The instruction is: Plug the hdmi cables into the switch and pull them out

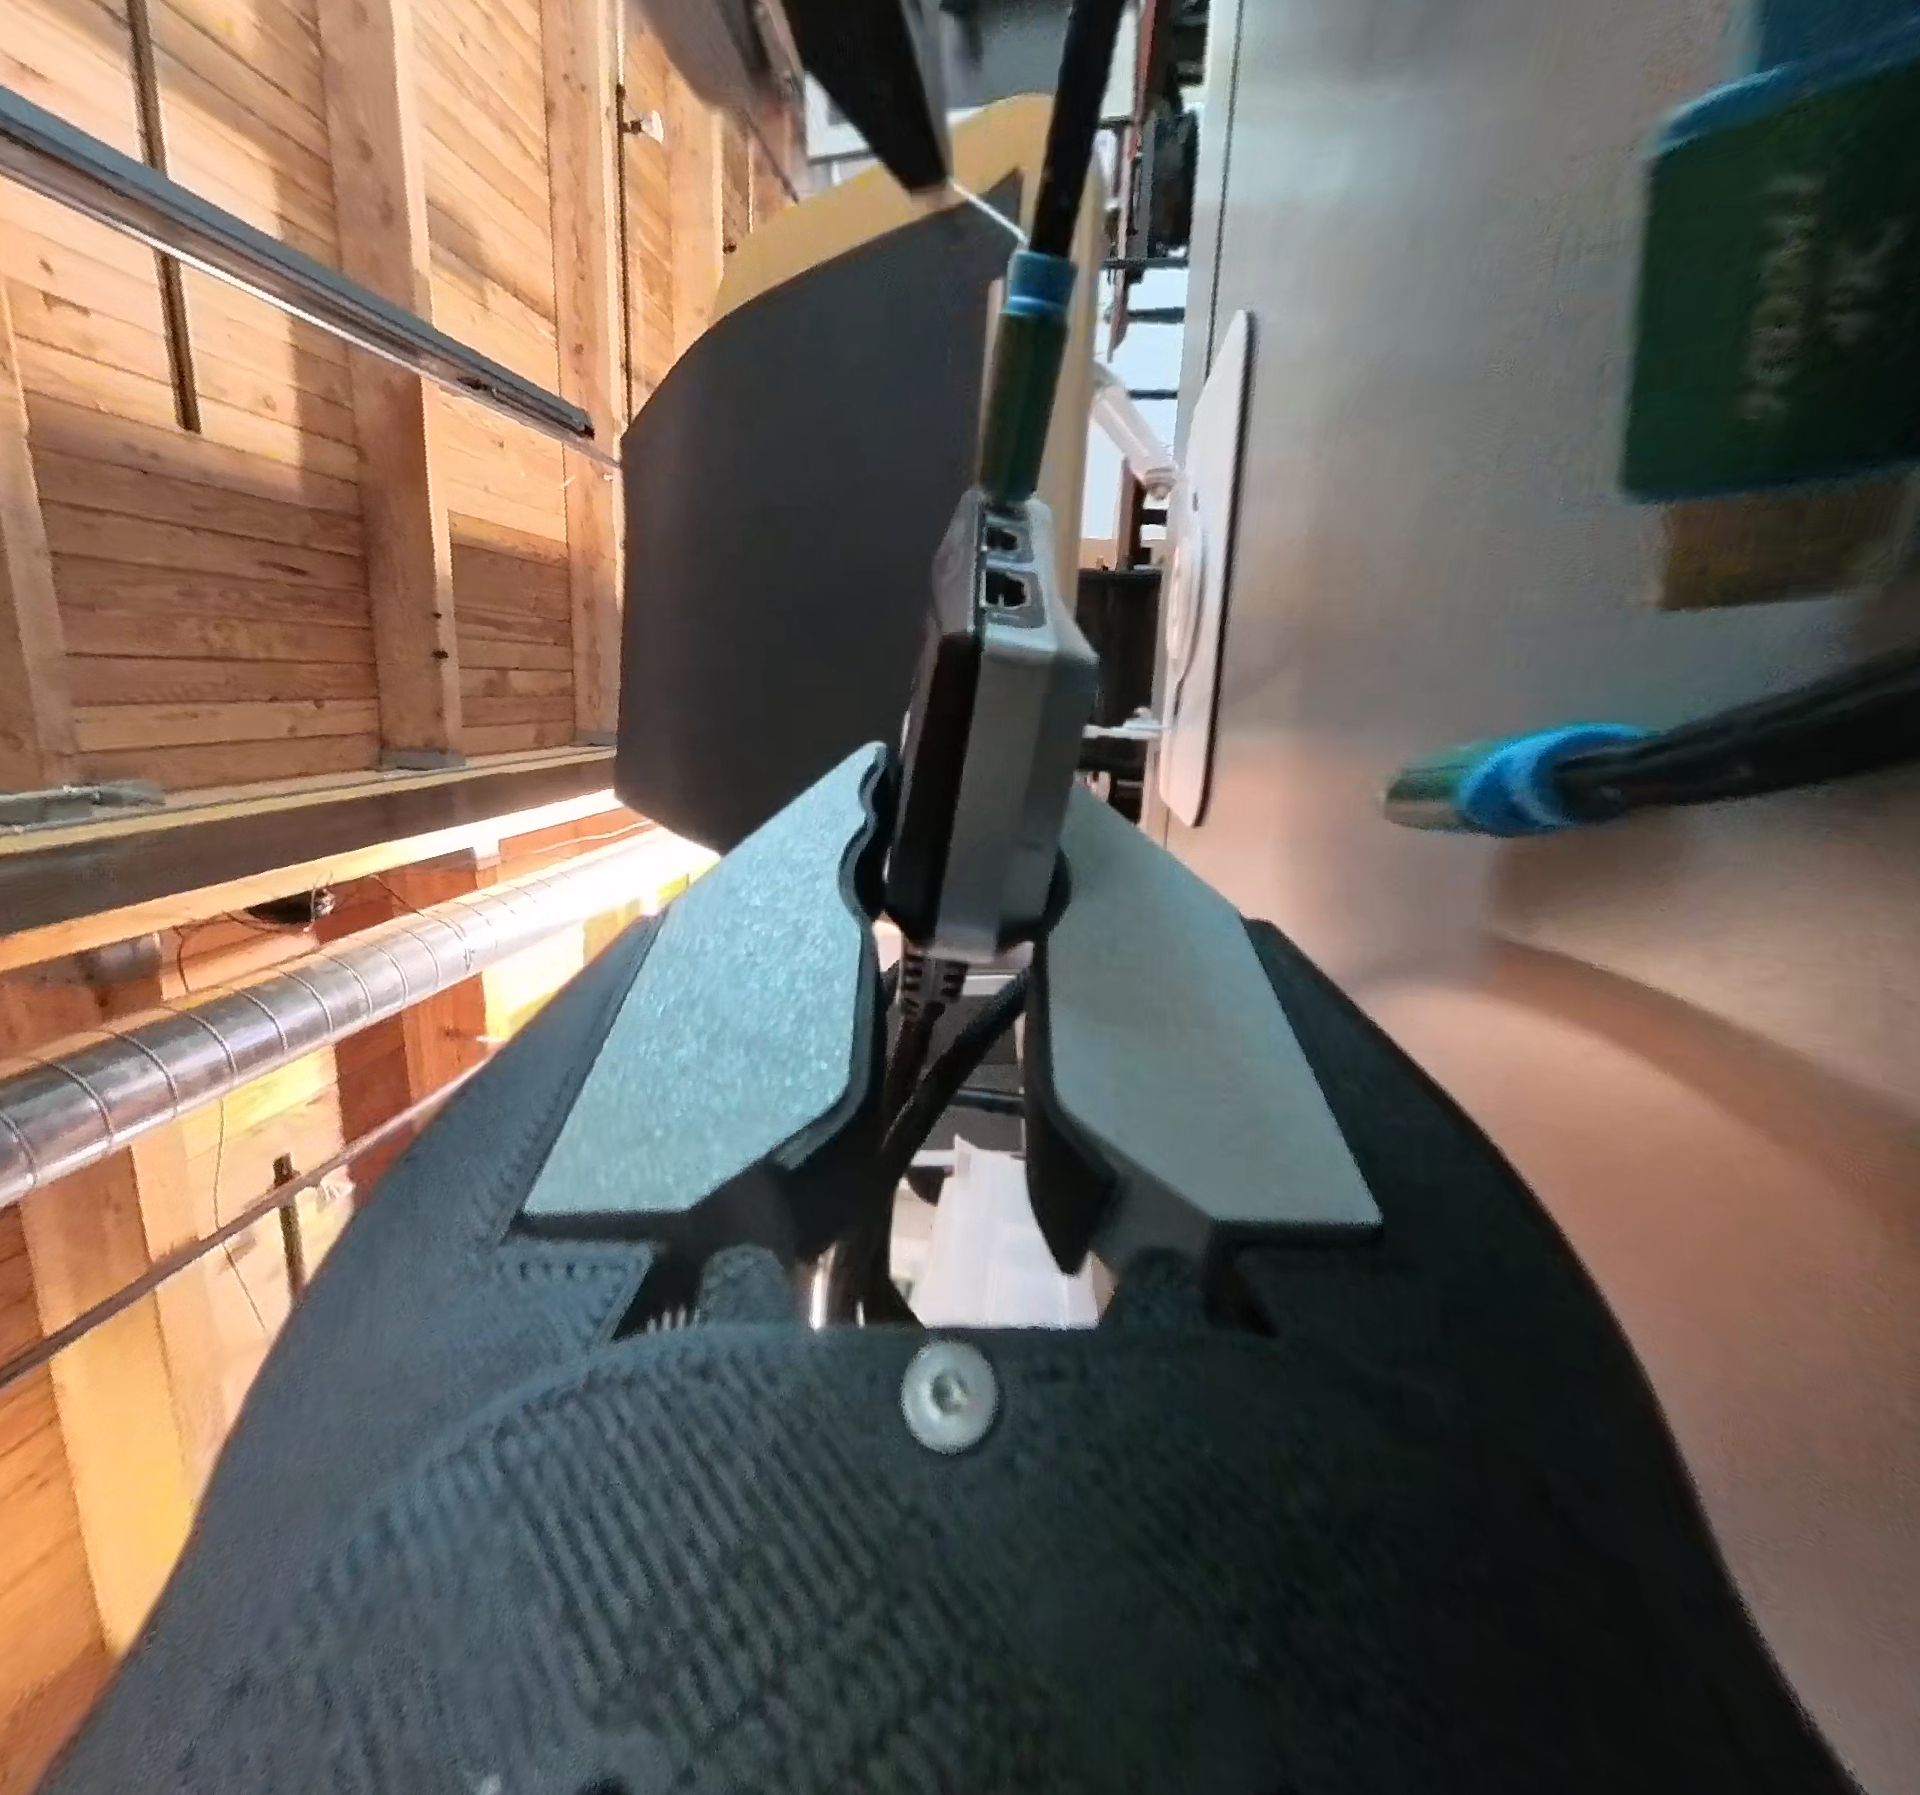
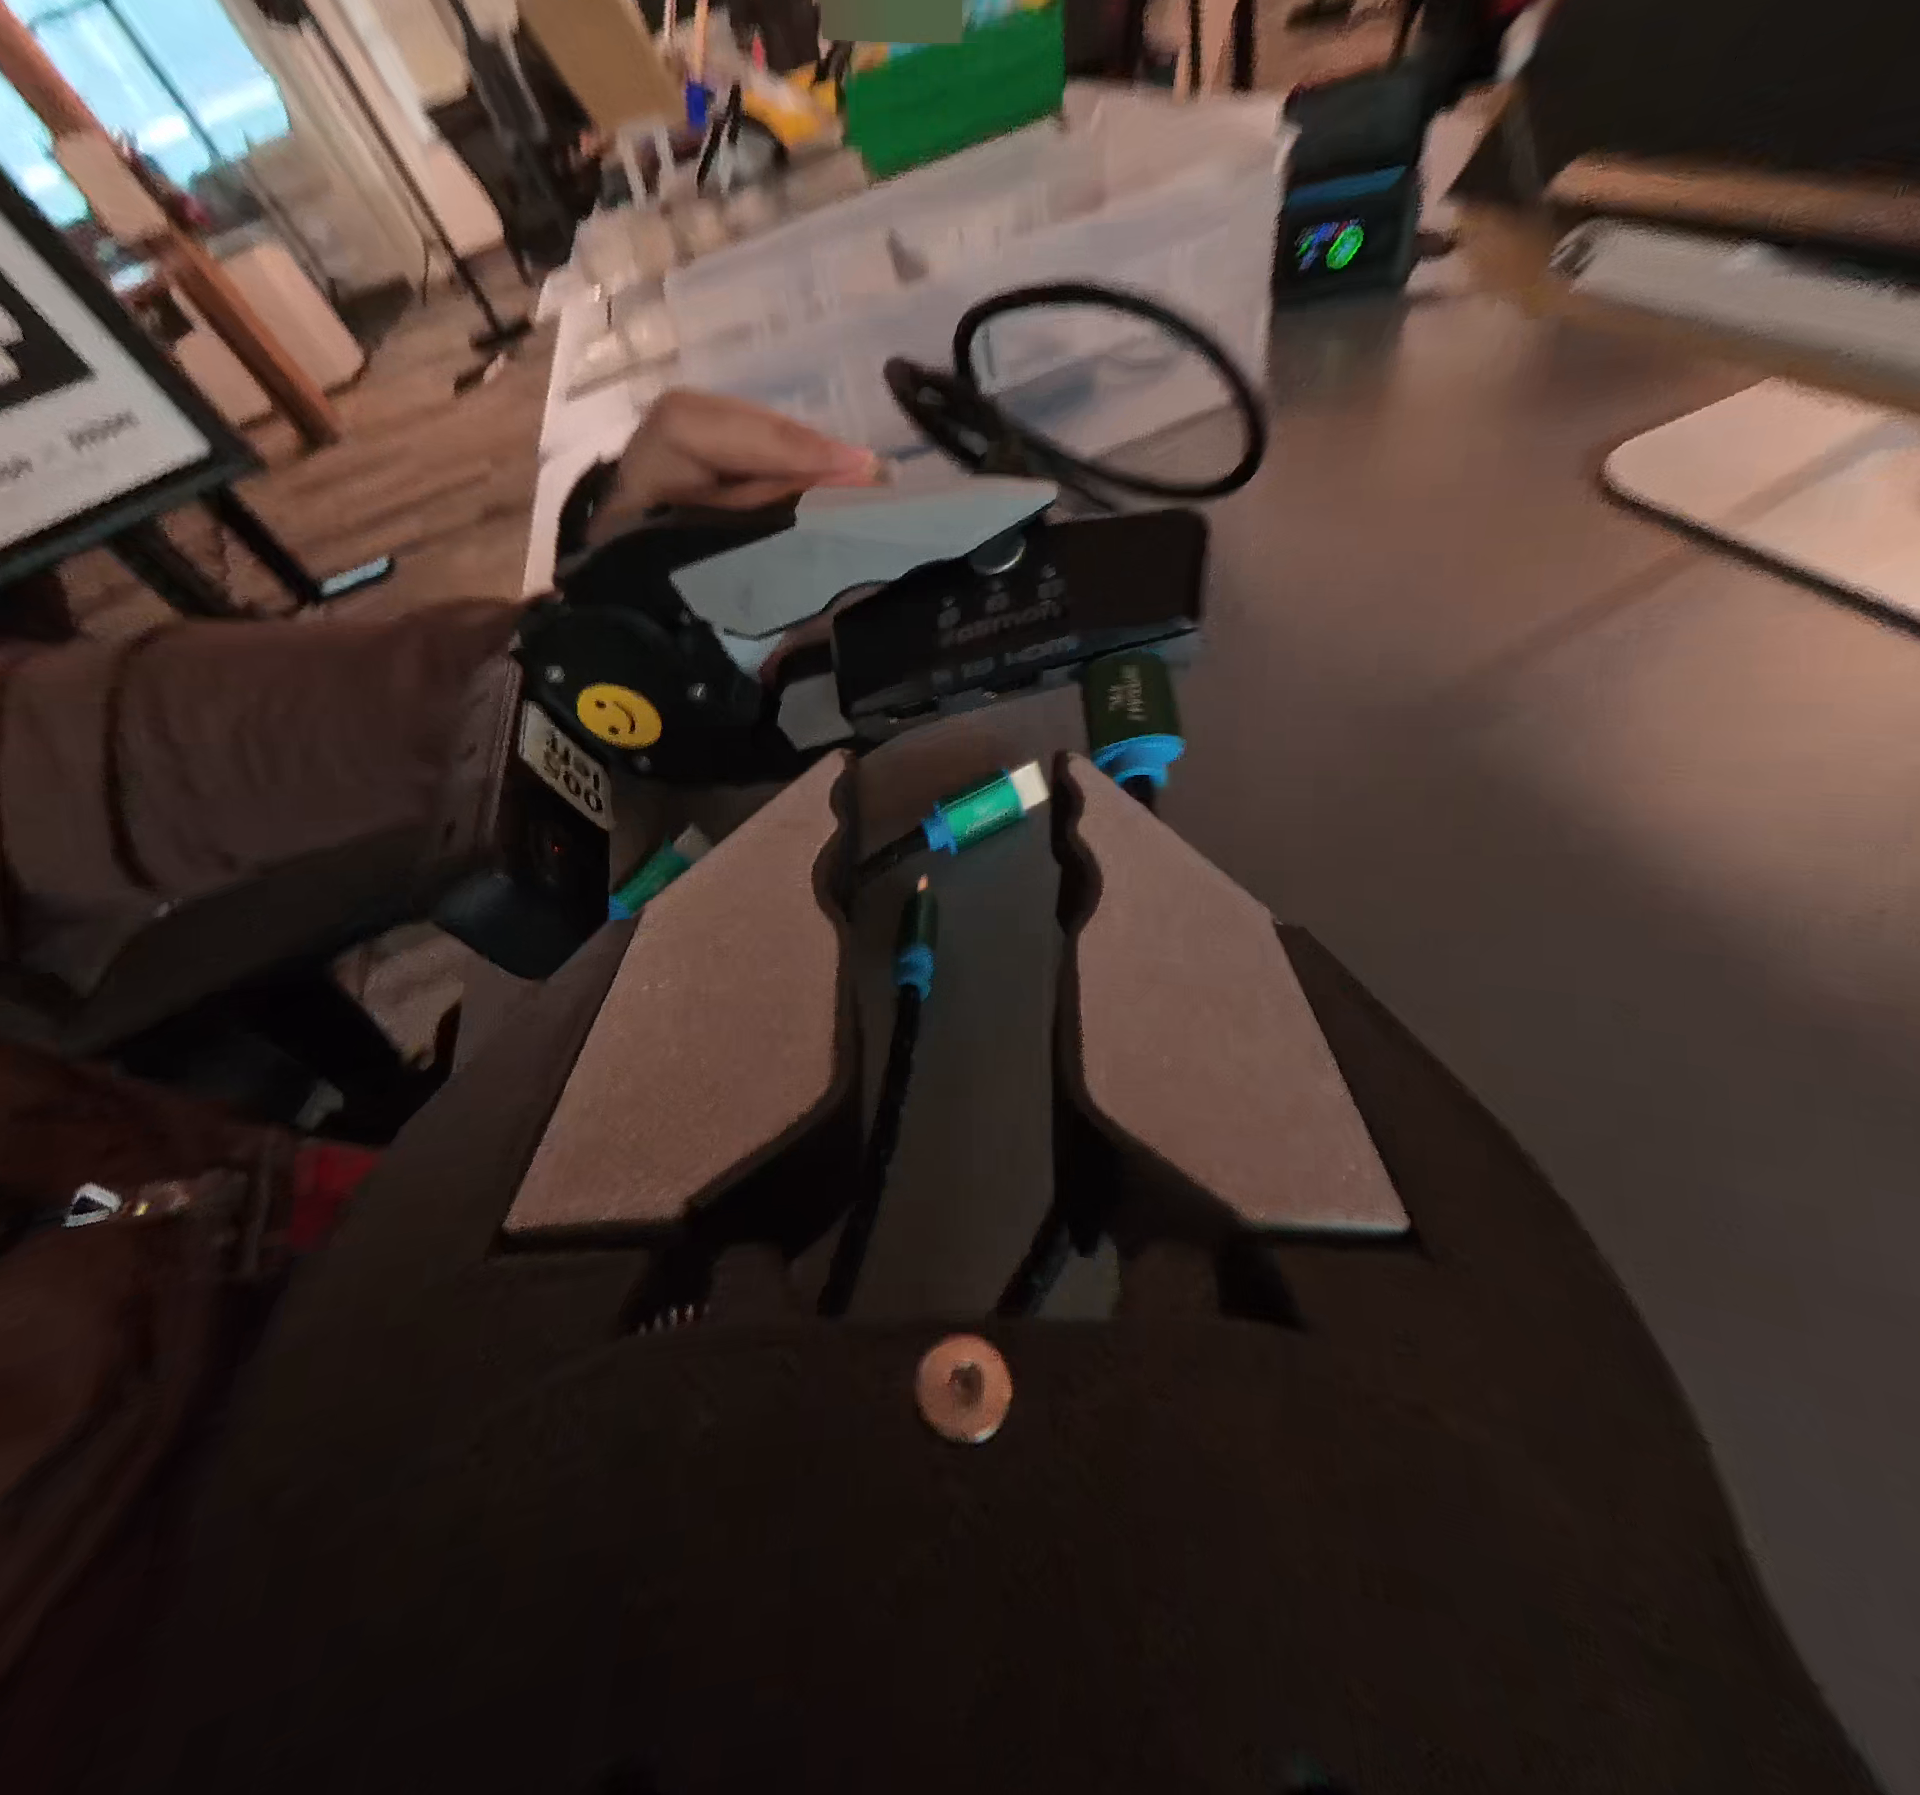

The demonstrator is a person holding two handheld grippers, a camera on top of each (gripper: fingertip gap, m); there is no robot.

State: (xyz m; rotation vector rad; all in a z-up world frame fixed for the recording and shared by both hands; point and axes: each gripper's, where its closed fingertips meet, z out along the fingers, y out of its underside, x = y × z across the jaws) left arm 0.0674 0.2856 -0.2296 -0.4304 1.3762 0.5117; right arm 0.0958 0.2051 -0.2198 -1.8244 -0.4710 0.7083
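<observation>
The left gripper (image 1: 971,852) clamps the black switch (image 1: 987,706) between its fingertips, pads pressed on both faces. One green HDMI plug (image 1: 1013,395) sits in the switch's far end, beyond the fingertips. The right gripper (image 2: 951,810) stands open just short of the switch (image 2: 1013,618). A loose green plug (image 2: 982,810) lies on the table between its fingers, touching neither, and another (image 2: 916,924) lies nearer its palm.

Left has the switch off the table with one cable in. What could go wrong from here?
1. The left gripper grips only the switch at its lower end; pulling the plugged cable might twist it loose.
2. The right gripper is open among loose green plugs, so it could grab the wrong one.
</observation>
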